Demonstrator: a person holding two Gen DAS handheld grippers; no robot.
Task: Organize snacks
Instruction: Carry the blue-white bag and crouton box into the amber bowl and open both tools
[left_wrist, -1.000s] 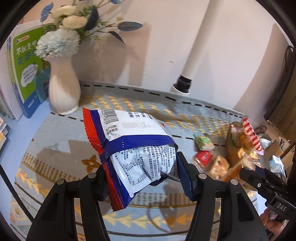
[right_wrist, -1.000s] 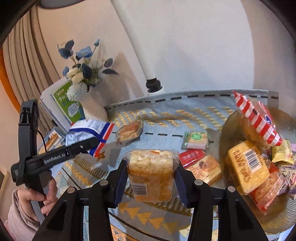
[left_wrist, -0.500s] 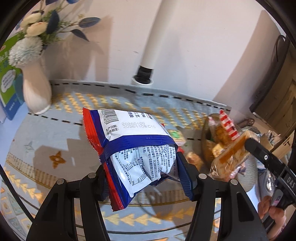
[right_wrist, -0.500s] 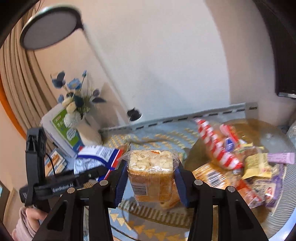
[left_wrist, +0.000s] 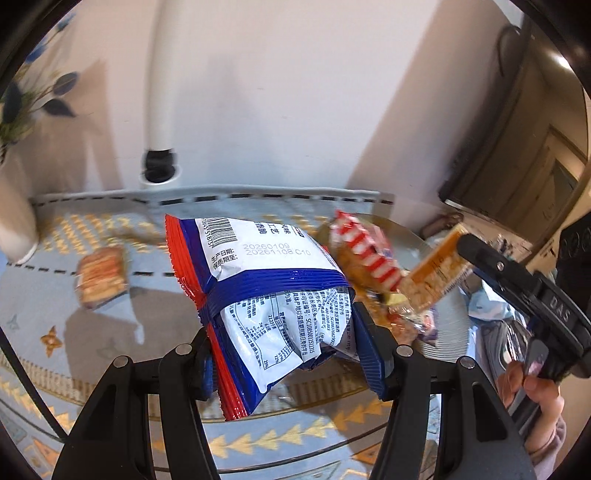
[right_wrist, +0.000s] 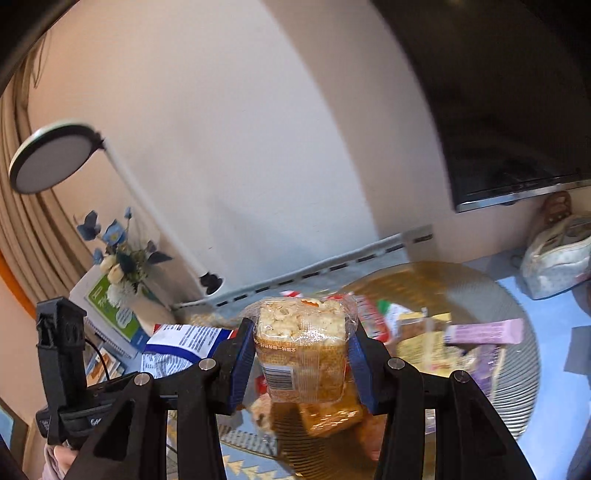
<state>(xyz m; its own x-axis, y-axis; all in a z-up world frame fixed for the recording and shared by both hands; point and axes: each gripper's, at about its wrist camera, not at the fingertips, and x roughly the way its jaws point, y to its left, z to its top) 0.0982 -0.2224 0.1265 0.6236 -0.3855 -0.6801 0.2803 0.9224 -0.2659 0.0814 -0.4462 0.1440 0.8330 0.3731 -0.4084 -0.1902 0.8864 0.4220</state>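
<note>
Left wrist view: the left gripper (left_wrist: 284, 350) is part-closed on a blue-and-white snack bag (left_wrist: 269, 295), its pads pinching only the crumpled lower end; the sealed top juts toward 12 o'clock. The glass snack plate (left_wrist: 443, 347) lies at 3 o'clock, and a wrapped pastry (left_wrist: 101, 277) sits alone on the table mat (left_wrist: 92, 332) at 9 o'clock. Risk: the slick, air-filled film may slide out of so shallow a pinch. Right wrist view: the right gripper (right_wrist: 301, 354) is part-closed on a clear-wrapped rice cake (right_wrist: 301, 350), squeezed at both sides and hanging over the plate's (right_wrist: 517, 369) heap, which spreads from centre toward 3 o'clock. Risk: released onto the uneven heap, the cake may tip or push neighbours toward the rim; a hard squeeze may crumble it.
</note>
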